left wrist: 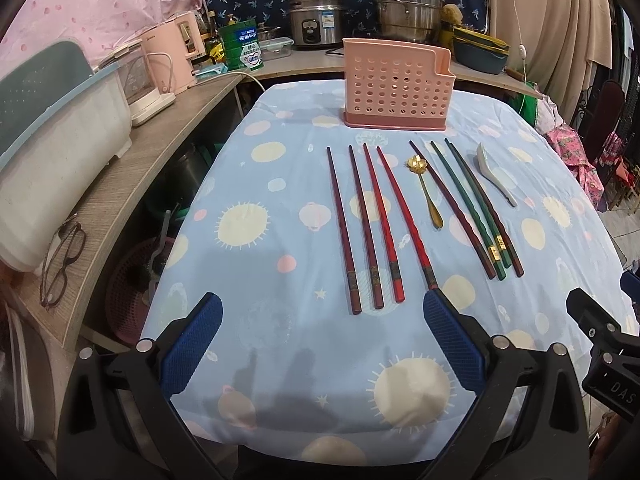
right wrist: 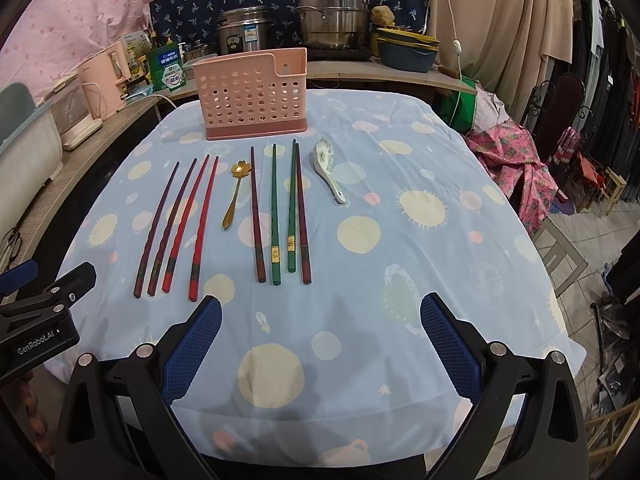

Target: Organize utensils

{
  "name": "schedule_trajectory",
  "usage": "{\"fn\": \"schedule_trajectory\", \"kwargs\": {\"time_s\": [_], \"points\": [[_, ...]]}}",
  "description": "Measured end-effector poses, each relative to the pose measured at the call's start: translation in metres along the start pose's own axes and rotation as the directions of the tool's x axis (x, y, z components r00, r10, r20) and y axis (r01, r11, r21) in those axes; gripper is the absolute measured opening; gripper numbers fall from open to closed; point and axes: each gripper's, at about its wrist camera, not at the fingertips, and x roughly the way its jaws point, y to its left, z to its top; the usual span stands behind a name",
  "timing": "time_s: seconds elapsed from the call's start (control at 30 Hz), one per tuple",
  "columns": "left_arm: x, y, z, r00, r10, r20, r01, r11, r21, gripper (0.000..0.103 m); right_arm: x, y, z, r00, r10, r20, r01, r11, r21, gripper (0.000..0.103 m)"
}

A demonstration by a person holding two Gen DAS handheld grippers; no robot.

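Eight chopsticks [right wrist: 274, 216] and two spoons [right wrist: 329, 171] are lying lengthwise, narrow tips pointing toward one pink holder [right wrist: 253, 94], while left gripper [left wrist: 322, 340] and right gripper [right wrist: 320, 340] are hovering spread apart, empty.

Both wrist cameras look from the table's near edge toward the pink holder [left wrist: 396, 84] [right wrist: 254, 94], left camera left of it, right camera right, sharing the utensil row.

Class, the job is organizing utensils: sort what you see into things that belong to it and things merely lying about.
Belongs:
pink perforated plastic utensil holder
eight red, dark and green chopsticks
gold flower-shaped spoon
white ceramic soup spoon

Lying about:
brown-framed eyeglasses
steel rice cooker
stacked steel steamer pot
pink kettle
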Motion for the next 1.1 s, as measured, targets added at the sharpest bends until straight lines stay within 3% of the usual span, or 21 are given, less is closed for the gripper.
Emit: {"fn": "schedule_trajectory", "kwargs": {"time_s": [1.1], "points": [[0.003, -0.0045, -0.0005, 1.0, -0.006, -0.001, 0.006, 1.0, 0.013, 0.096, 0.0076, -0.0025, 0.0001, 1.0, 0.004, -0.018, -0.004, 1.0, 0.013, 0.096]]}}
